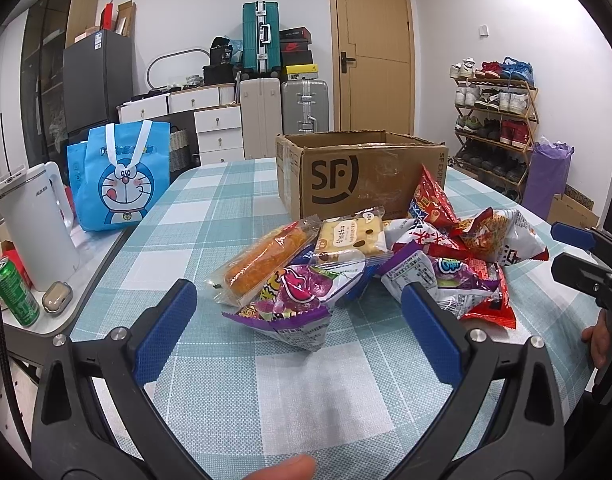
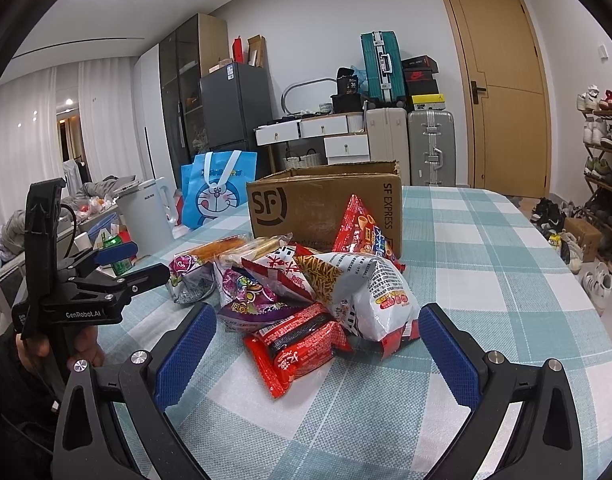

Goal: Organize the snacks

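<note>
Here both grippers hover low over the checked tablecloth (image 1: 234,380), side by side, each with its blue pads spread wide and nothing between them. The left gripper (image 1: 298,312) points at the near left edge of the snack pile (image 1: 369,264), where a purple candy packet (image 1: 294,300) lies just ahead of its fingertips. The right gripper (image 2: 317,332) faces the pile's other near corner: a red packet (image 2: 298,344) lies closest, its long axis running diagonally from near-left to far-right, roughly centred between the open pads. Judging by that, the right gripper is the better placed for a first pick, needing only a short forward reach and perhaps a slight twist to close across the packet's narrow side.

Behind these, a white noodle-snack bag (image 2: 369,288), an orange bread stick in clear wrap (image 1: 262,264) and a red triangular bag (image 2: 361,228) are heaped loosely, overlapping one another.

Farther back stands the cardboard box (image 1: 361,176), open at the top, touching or nearly touching the pile's far side. Its inside is hidden from both views, so whether it holds anything cannot be told. All visible snacks are still outside it.
</note>
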Available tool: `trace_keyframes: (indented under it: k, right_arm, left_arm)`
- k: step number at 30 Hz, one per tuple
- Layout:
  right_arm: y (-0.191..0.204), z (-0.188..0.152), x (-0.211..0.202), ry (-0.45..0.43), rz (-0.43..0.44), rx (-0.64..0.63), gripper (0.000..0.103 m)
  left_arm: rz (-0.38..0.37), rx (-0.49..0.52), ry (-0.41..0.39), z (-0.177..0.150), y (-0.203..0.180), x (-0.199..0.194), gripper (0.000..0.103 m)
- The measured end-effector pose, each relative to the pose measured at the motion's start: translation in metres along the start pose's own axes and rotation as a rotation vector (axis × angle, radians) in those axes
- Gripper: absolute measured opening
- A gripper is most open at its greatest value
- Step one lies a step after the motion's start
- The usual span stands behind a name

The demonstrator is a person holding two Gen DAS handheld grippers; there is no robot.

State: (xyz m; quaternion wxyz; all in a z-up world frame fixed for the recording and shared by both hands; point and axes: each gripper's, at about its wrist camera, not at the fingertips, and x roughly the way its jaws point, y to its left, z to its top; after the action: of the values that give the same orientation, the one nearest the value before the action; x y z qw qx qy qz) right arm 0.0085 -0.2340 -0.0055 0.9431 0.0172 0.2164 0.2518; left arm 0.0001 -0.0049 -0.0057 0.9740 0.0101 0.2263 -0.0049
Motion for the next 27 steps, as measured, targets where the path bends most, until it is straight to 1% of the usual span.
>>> trace_keyframes:
  k: [8,15,20,23,25,27]
  right_arm:
    - [-0.005,0.003,0.000,0.014,0.001,0.027,0.103]
    - [-0.013,0.007,0.004,0.048,0.005,0.069,0.103]
    - [-0.018,0.013,0.004,0.045,-0.040,0.079,0.103]
    - [-0.024,0.017,0.007,0.061,-0.043,0.096,0.103]
    - [-0.027,0.020,0.010,0.069,-0.061,0.106,0.103]
    - [-0.031,0.022,0.015,0.088,-0.048,0.125,0.103]
  left_arm:
    - [-0.001,0.004,0.001,0.001,0.000,0.000,0.102]
    - [0.012,-0.018,0.026,0.001,0.001,0.007,0.102]
    - [0.006,-0.027,0.053,0.006,0.005,0.008,0.102]
    - [0.001,-0.030,0.065,0.011,0.005,0.012,0.102]
    - [0.005,-0.019,0.065,0.013,0.004,0.014,0.102]
    - [-0.007,-0.012,0.072,0.014,0.002,0.018,0.102]
